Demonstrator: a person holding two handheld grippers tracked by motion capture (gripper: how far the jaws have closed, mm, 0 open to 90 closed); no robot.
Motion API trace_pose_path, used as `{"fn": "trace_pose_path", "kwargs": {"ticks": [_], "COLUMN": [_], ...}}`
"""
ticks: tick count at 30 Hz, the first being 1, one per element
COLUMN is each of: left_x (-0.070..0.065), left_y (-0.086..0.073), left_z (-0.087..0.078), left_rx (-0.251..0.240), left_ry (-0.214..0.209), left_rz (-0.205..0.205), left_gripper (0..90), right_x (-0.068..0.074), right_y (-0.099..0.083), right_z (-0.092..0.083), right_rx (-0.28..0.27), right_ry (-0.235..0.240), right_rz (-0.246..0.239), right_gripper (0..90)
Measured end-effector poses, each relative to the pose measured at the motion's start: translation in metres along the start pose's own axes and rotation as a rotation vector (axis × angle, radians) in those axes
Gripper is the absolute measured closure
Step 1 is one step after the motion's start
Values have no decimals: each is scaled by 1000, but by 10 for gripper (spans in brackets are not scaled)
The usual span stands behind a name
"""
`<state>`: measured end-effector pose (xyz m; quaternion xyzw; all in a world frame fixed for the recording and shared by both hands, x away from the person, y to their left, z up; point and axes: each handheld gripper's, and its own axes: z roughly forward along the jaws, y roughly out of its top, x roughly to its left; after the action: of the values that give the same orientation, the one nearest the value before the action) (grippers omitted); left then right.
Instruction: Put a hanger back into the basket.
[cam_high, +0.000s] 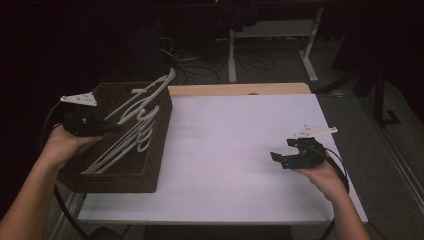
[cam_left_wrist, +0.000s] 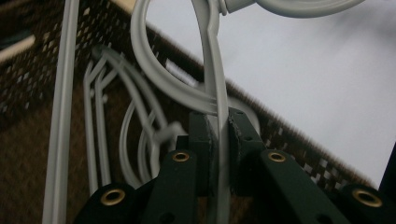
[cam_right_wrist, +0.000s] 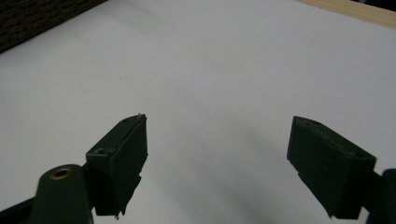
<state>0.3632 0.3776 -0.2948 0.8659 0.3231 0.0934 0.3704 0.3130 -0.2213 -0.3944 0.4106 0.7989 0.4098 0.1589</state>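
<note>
A dark woven basket (cam_high: 150, 165) stood at the left edge of the white table (cam_high: 235, 145), holding a loose pile of white plastic hangers (cam_high: 131, 135), several of them leaning out over its far rim. The left gripper (cam_high: 112, 127) was over the basket, held in the person's left hand (cam_high: 62, 142). In the left gripper view its jaws were clamped on the thin flat strip of one hanger (cam_left_wrist: 218, 98) — the strip ran up between the pads, with a curved hook looping off just above them. Other hangers lay below against the basket's woven wall (cam_left_wrist: 32, 70).

The right gripper (cam_high: 284, 150) was held low over the bare table near its right edge, well apart from the basket, in the person's right hand (cam_high: 322, 175). Its jaws stood wide apart with nothing between them — white tabletop (cam_right_wrist: 210, 70) showed in the gap.
</note>
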Motion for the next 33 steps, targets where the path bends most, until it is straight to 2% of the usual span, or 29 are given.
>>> {"fn": "trace_pose_path", "kwargs": {"ticks": [8,13,16,19,25,26,28,29,30,31,32,33], "left_x": [8,12,12,13,16,18,22,22,24,24,24,24], "left_y": [-26,-37,-37,-35,-36,-38,-43,-43,-48,-48,-52,-53], "left_z": [-10,-6,-2,7,19,19,20,20,24,24,27,29], "left_rx": [7,20,34,81,96,100,86,86,110,110,126,135], "left_ry": [8,1,5,10,-5,-5,-40,-40,-58,-58,-27,-15], "left_rz": [-43,-77,-75,-73,-86,-90,-131,-131,-151,-151,-134,-128], "left_gripper": [821,821,820,818,816,816,814,812,808,789,746,684], "right_x": [1,0,0,0,-1,-1,-1,-1,-1,-1,-1,-1], "right_y": [1,2,2,2,2,2,2,2,2,2,3,3], "right_z": [1,2,2,2,1,1,1,1,1,1,1,1], "right_rx": [1,1,2,1,-2,-2,-2,-2,-3,-3,-3,-2], "right_ry": [-5,-6,-4,-5,-7,-7,-7,-7,-7,-7,-8,-8], "right_rz": [-5,0,-2,-2,2,2,2,2,1,-1,-2,-1], "right_gripper": [197,197,197,197,198,198,198,198,197,198,197,198]}}
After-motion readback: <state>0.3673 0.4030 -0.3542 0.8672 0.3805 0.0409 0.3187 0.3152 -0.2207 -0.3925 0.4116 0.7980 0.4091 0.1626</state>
